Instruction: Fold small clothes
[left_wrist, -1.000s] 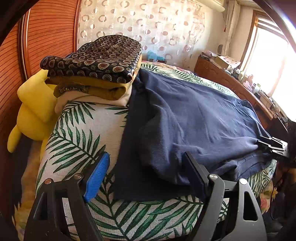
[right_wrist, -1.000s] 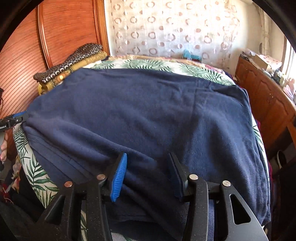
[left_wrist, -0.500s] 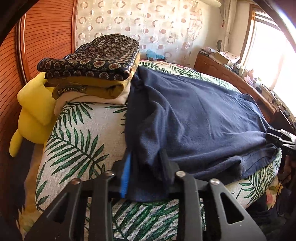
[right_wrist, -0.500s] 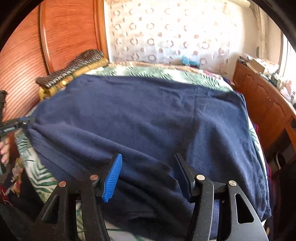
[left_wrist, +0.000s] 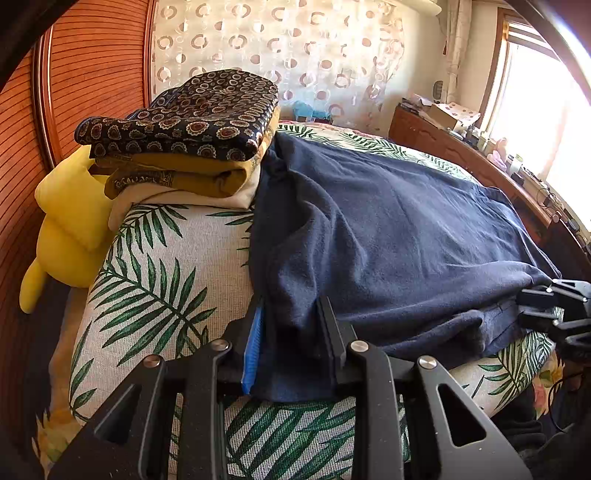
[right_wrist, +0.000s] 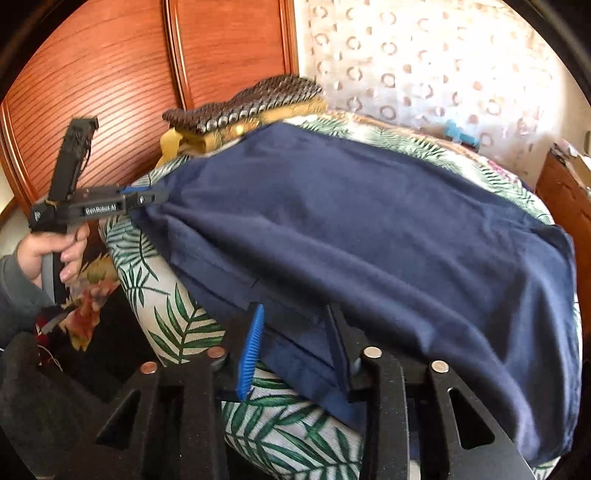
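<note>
A: Navy garment (left_wrist: 388, 229) lies spread flat on the leaf-print bed (left_wrist: 166, 266), its near hem hanging over the edge, probably so both corners can be lifted at once for a fold.

B: And the tools?

A: 2 of them. The left gripper (left_wrist: 291, 343) has clamped a bunch of the hem between its narrowed jaws. The right gripper (right_wrist: 295, 343) has just been closing; its jaws sit on either side of the other hem corner and look to be pinching it, though motion blur leaves me unsure how firmly.

B: Anything else?

A: 1 stack of folded clothes (left_wrist: 184, 140) sits at the far corner, touching the garment, with 3 layers showing, I'd judge finished pieces. 1 yellow plush toy (left_wrist: 70, 225) is wedged beside the bed.
</note>
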